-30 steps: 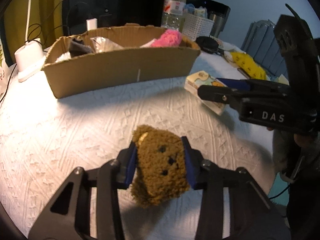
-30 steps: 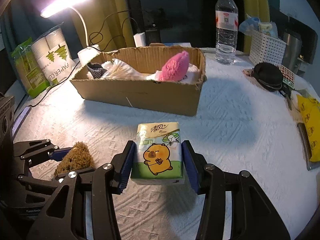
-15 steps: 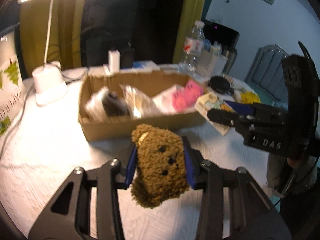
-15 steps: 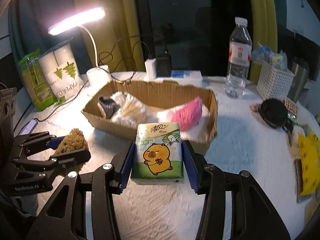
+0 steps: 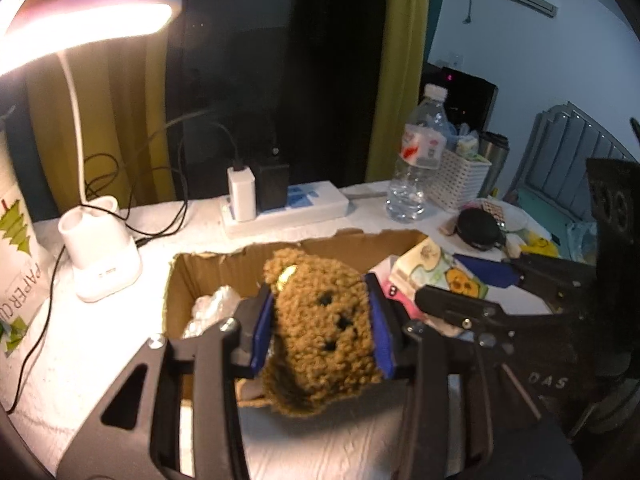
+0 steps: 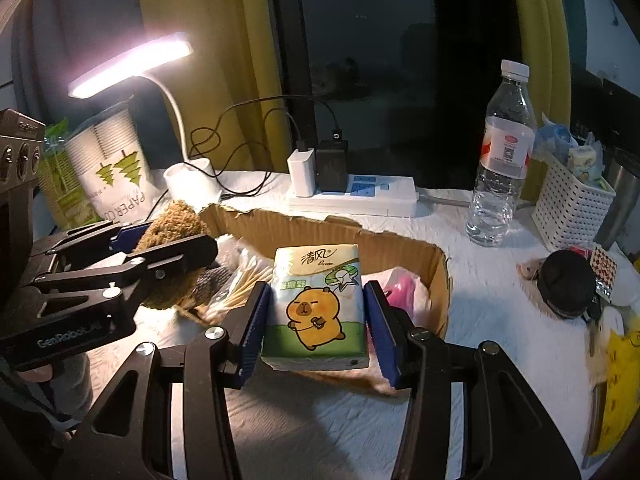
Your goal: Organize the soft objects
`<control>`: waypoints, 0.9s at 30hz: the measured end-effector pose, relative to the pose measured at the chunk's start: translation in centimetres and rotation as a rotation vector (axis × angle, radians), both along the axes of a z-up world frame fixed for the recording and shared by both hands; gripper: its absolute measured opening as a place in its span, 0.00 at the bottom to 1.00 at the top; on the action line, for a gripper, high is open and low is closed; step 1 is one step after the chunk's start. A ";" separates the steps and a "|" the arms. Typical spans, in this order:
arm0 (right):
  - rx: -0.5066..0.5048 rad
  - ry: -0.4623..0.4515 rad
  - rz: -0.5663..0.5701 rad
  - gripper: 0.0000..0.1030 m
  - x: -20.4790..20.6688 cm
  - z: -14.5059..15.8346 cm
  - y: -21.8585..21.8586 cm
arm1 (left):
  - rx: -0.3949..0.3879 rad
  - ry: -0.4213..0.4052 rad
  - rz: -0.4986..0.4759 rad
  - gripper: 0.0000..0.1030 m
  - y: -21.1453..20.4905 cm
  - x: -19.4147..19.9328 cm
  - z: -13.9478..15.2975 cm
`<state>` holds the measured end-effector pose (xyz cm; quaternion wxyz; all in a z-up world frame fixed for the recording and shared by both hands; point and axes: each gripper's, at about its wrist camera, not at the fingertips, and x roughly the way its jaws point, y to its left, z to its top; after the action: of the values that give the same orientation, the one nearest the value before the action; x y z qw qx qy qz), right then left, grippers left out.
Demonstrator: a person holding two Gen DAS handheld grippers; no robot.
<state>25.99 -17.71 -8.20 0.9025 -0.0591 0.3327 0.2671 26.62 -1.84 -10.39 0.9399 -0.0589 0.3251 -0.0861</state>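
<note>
A brown plush toy (image 5: 324, 332) sits between the blue pads of my left gripper (image 5: 320, 316), which hangs over the left part of an open cardboard box (image 5: 208, 258). Its jaws are opening, though the pads still touch the plush. My right gripper (image 6: 314, 320) is shut on a tissue pack with a cartoon capybara (image 6: 316, 308), held above the box's near wall (image 6: 440, 280). Inside the box lie a pink soft item (image 6: 400, 288) and a bag of cotton swabs (image 6: 240, 280). The right wrist view also shows the left gripper (image 6: 172, 240) with the plush (image 6: 176, 220).
Behind the box stand a lit desk lamp (image 6: 192, 180), a power strip with chargers (image 6: 352, 196), a water bottle (image 6: 504, 160) and a white basket (image 6: 572, 208). A black pouch (image 6: 568, 284) lies at the right. A paper roll pack (image 6: 112, 168) stands at the left.
Both grippers rose and moved forward from the table in front of the box to above it, each carrying its object. The box now lies under the fingers.
</note>
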 end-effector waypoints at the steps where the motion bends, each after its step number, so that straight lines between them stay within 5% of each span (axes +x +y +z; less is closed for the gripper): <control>1: -0.003 0.004 -0.003 0.49 0.4 -0.2 0.0 | -0.004 0.012 0.001 0.44 0.0 0.4 -0.4; 7: -0.020 0.040 -0.022 0.49 2.0 -1.8 0.1 | -0.004 0.080 0.019 0.54 0.1 1.9 -2.8; 9: -0.022 0.041 -0.029 0.55 2.1 -2.0 0.0 | -0.012 0.079 0.030 0.71 0.4 1.9 -2.9; 14: -0.024 0.005 -0.059 0.70 1.6 -1.0 -0.5 | -0.014 0.042 0.047 0.86 0.8 0.9 -1.8; 27: -0.031 -0.114 -0.131 0.70 -4.3 3.9 -2.9 | 0.046 -0.104 0.102 0.93 1.6 -5.5 4.0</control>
<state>21.67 -20.65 -4.28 0.9344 -0.0663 0.2880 0.1987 21.07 -0.22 -6.41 0.9599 -0.0492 0.2741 -0.0336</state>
